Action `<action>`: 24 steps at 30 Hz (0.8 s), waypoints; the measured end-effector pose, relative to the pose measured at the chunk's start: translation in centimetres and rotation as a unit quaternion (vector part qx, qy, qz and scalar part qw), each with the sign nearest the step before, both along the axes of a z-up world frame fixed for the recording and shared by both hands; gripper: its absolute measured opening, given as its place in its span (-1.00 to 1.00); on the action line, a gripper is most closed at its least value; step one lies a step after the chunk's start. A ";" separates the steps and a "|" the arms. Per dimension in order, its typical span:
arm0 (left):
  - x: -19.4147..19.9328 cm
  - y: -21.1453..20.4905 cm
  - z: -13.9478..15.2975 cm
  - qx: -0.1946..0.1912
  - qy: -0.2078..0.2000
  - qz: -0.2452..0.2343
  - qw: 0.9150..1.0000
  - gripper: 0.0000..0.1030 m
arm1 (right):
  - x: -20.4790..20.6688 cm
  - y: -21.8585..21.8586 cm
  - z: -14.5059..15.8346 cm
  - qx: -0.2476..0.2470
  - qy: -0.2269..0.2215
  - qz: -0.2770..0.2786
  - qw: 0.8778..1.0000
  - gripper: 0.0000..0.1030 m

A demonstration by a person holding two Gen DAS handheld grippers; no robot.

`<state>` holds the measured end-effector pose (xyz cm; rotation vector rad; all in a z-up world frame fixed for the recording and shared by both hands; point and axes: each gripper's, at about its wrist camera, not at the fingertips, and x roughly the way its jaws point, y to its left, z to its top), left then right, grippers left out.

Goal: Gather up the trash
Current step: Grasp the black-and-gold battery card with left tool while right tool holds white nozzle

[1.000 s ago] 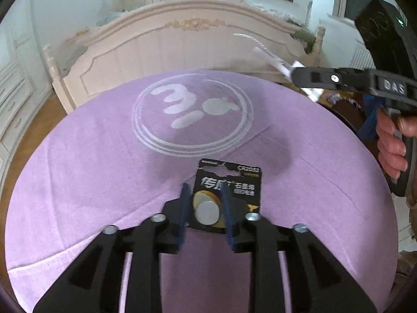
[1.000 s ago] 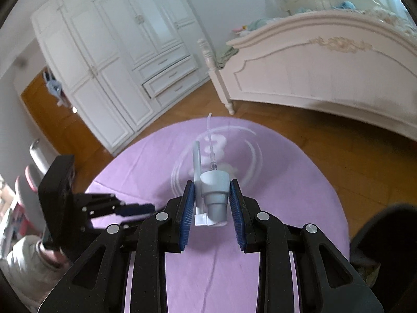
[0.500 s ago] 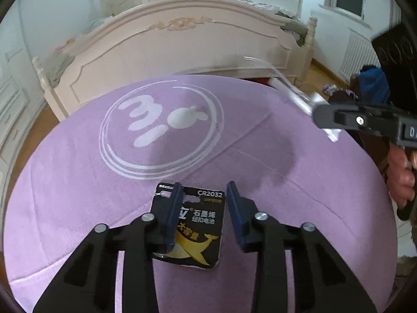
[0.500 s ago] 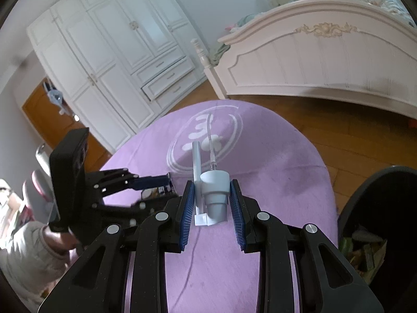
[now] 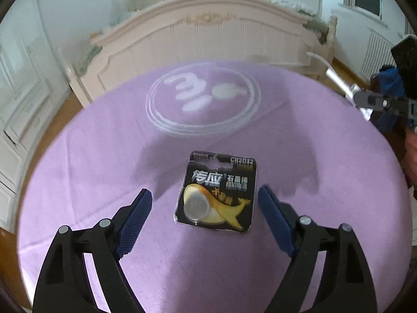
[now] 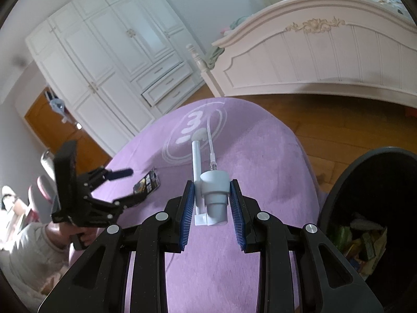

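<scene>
Black battery card between left claw fingers

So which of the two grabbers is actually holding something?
The right gripper, clamped on the white pump nozzle. The left gripper is opening, its battery pack lying loose.

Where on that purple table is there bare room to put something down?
Most of the purple cloth is bare: the white logo and everything left of the battery card. It is crowded only around that card, which lies between the opening left gripper fingers.
</scene>
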<state>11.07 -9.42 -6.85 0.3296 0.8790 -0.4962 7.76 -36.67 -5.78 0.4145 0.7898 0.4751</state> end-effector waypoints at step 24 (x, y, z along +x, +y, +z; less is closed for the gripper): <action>-0.8 -5.5 0.2 0.043 -0.037 -0.024 0.998 0.80 | -0.8 -2.4 -0.5 0.015 0.004 -0.022 1.000 -0.45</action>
